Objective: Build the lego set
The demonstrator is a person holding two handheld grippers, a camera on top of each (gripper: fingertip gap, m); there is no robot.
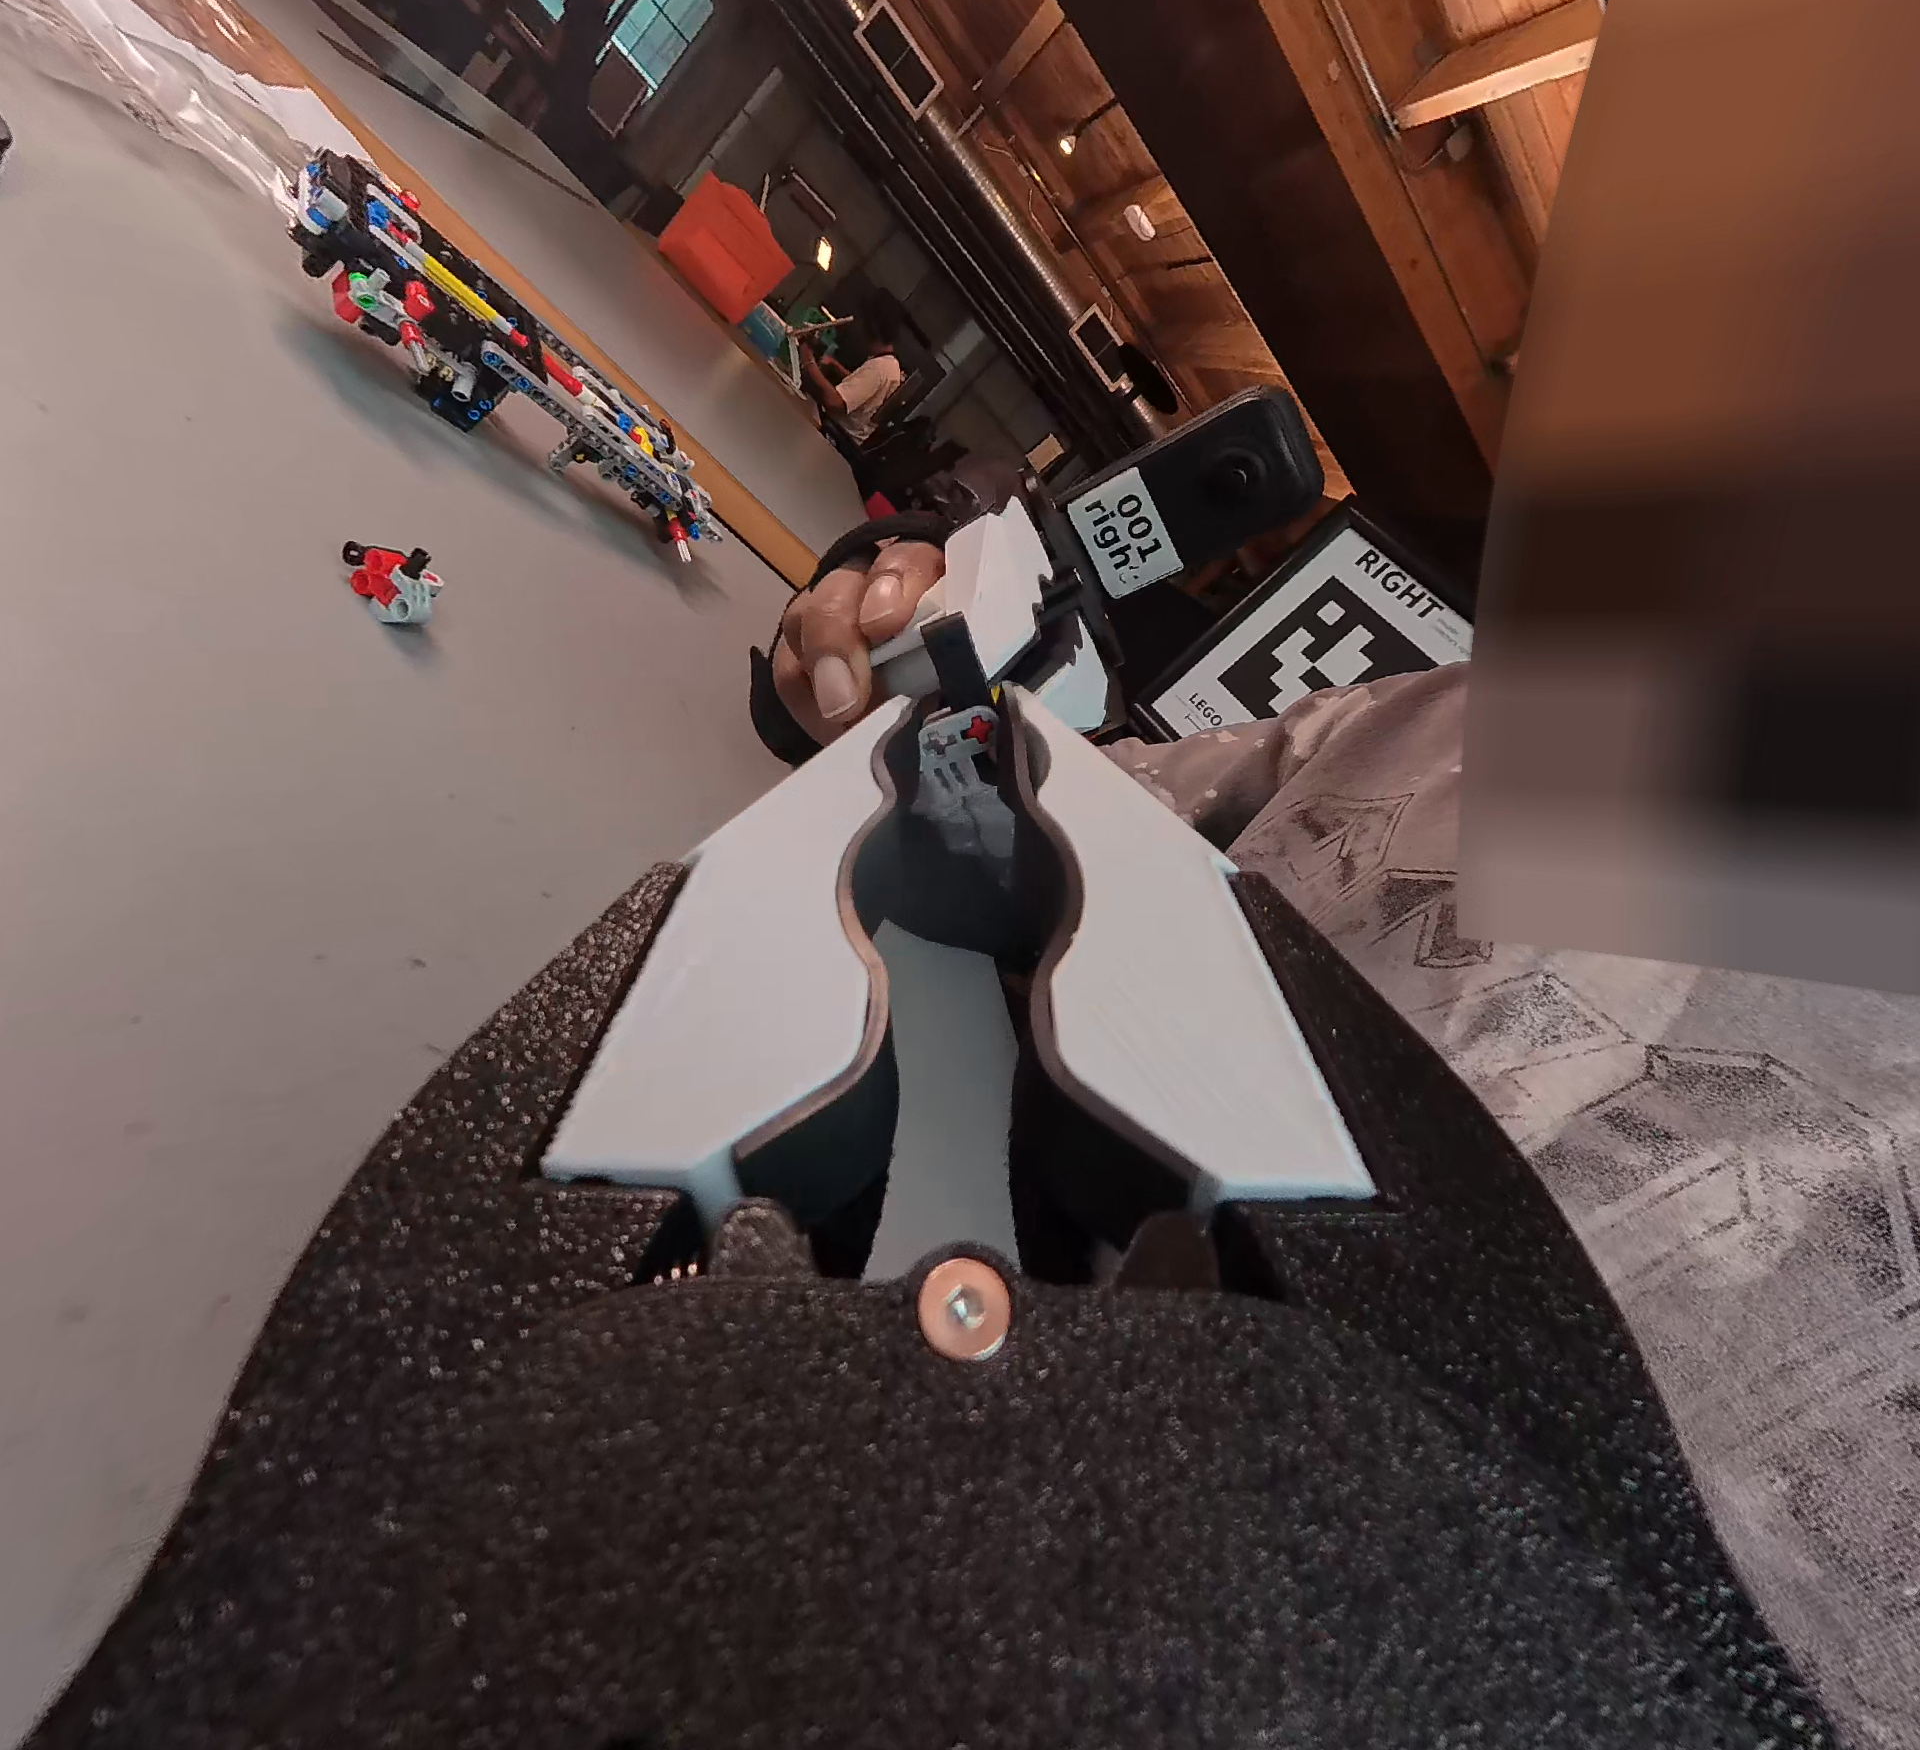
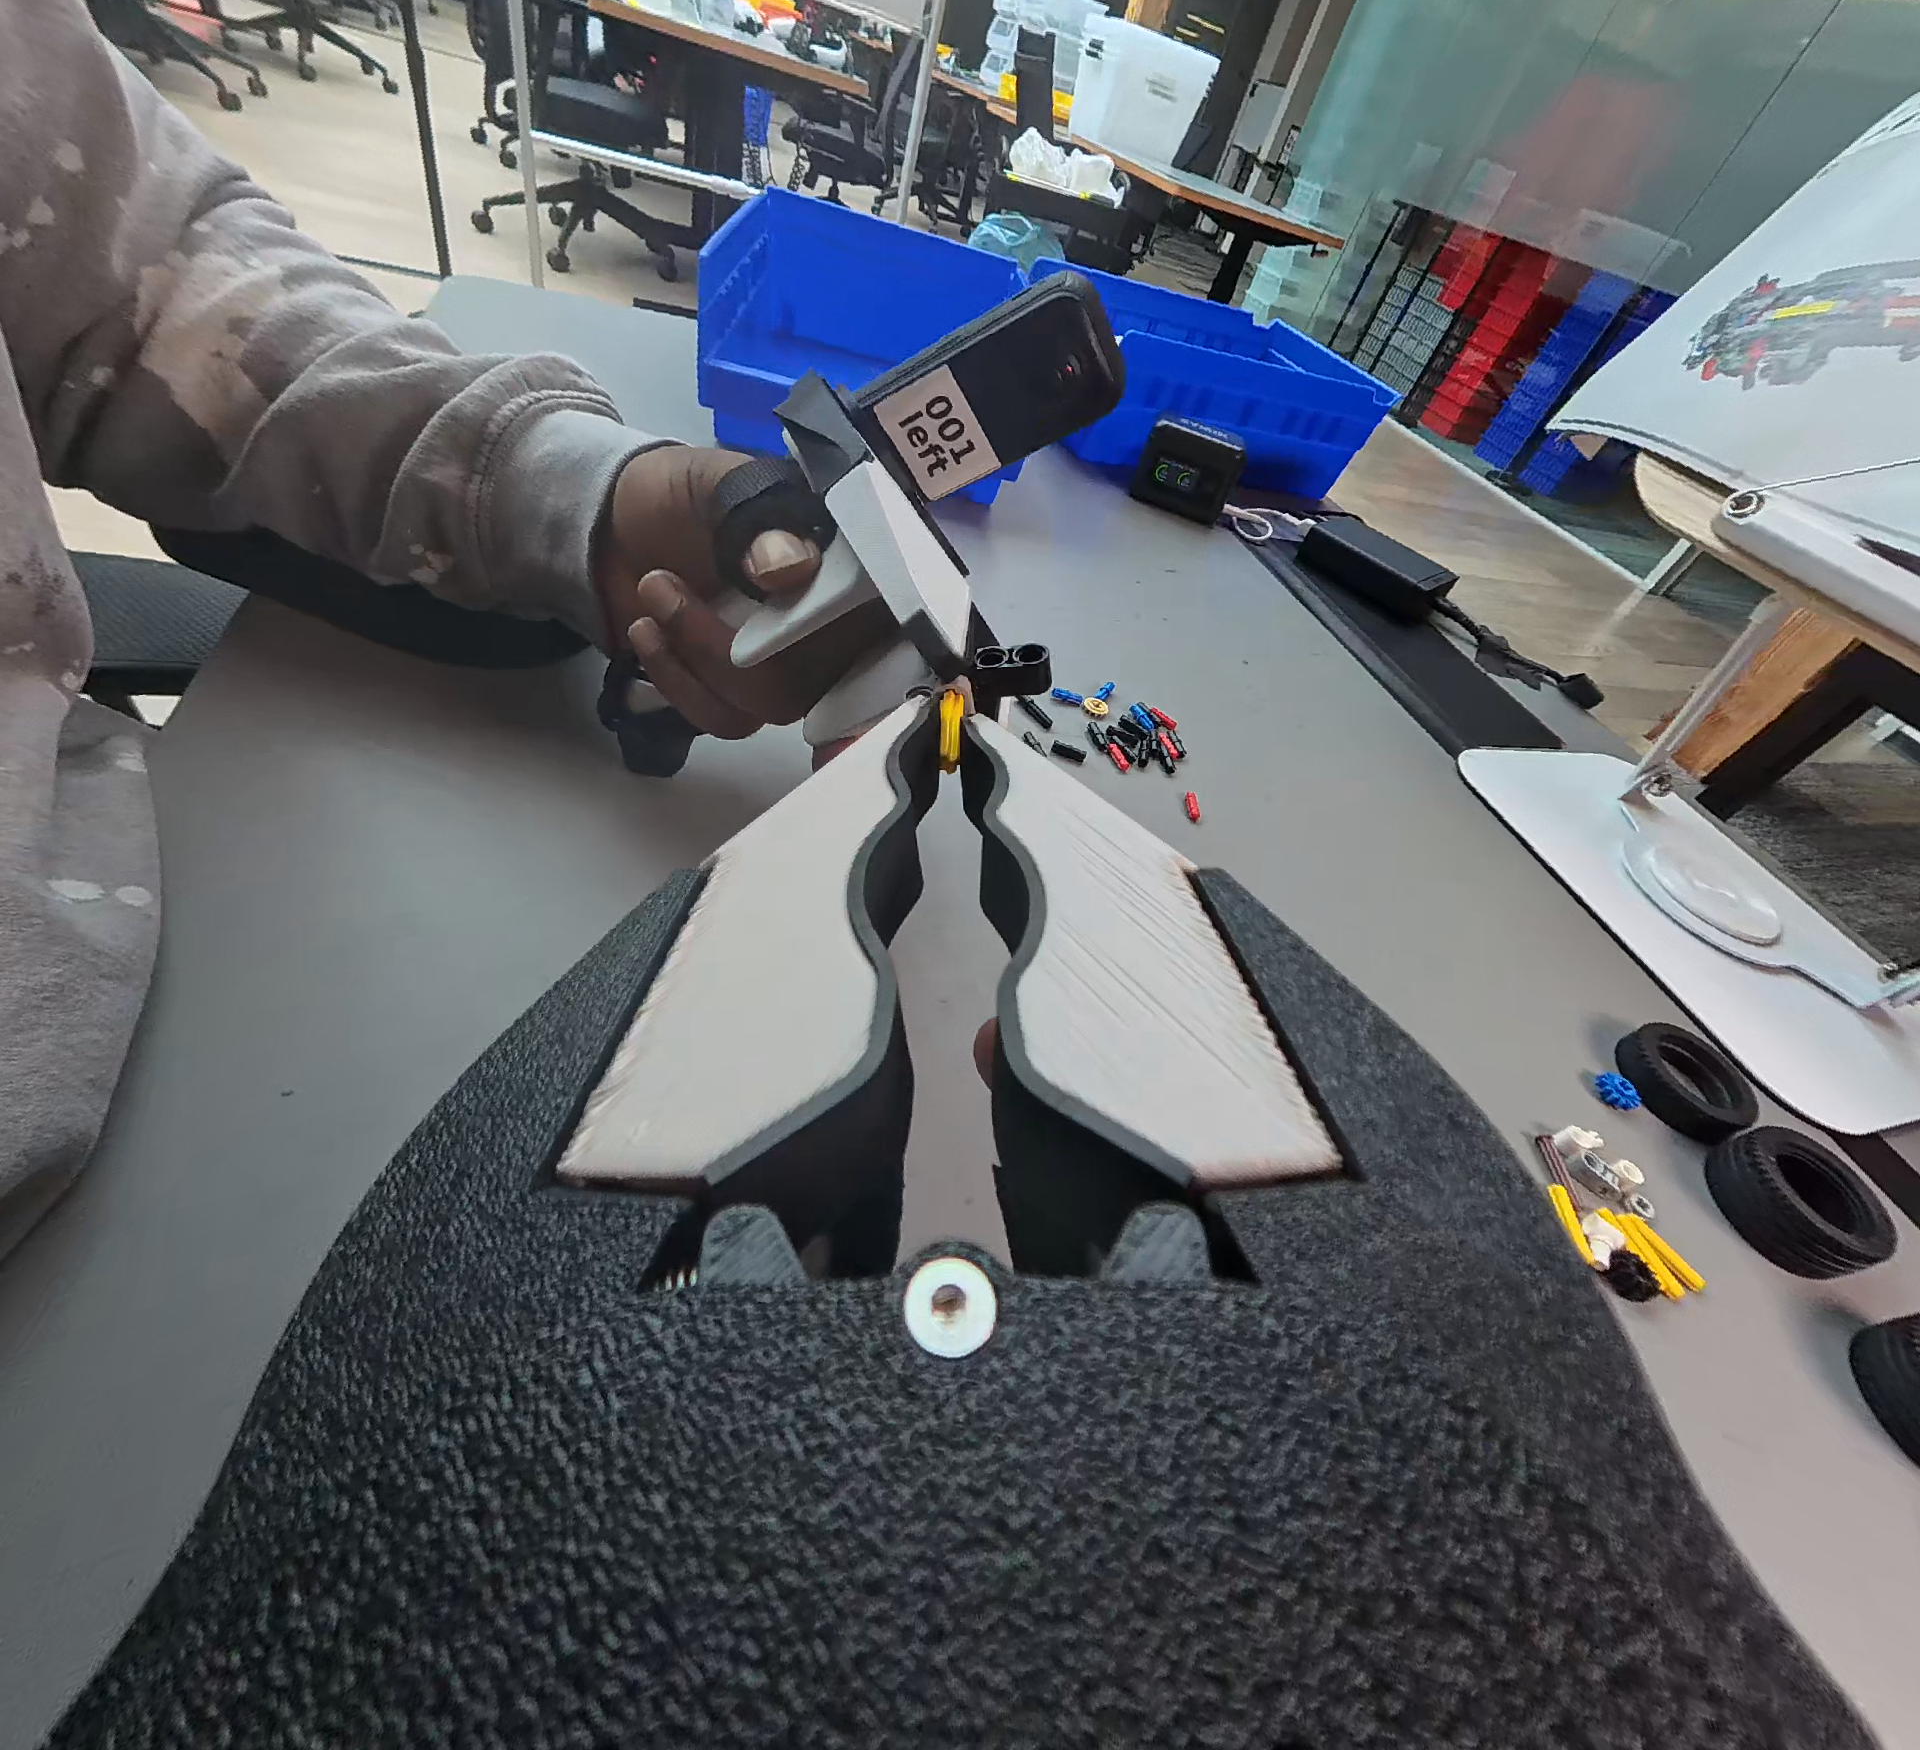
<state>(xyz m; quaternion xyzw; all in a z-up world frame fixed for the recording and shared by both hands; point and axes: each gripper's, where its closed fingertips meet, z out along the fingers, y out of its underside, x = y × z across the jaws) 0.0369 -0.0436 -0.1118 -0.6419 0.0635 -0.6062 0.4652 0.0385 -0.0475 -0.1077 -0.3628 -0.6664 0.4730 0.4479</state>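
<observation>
In the left wrist view, my left gripper (image 1: 956,718) is shut on a small grey Lego assembly (image 1: 961,765) with a red part at its tip. The right gripper (image 1: 951,661), held by a hand, meets it tip to tip. In the right wrist view, my right gripper (image 2: 948,713) is shut on a small yellow piece (image 2: 948,732), right against the left gripper (image 2: 940,661). A black two-hole piece (image 2: 1013,661) sticks out at the left gripper's tips. The long partly built model (image 1: 468,318) lies far off on the grey table (image 1: 208,765).
A small red and grey sub-assembly (image 1: 395,580) lies by itself. A pile of loose pins (image 2: 1127,734), black tyres (image 2: 1797,1201), yellow axles (image 2: 1642,1248) and a blue gear (image 2: 1616,1089) lie on the table. Blue bins (image 2: 862,298) and a booklet stand (image 2: 1662,890) are behind and to the right. My two grippers' fingertips are within a few centimetres of each other. Left tips and right tips are each some 35 cm from the long partly built model (image 1: 468,318).
</observation>
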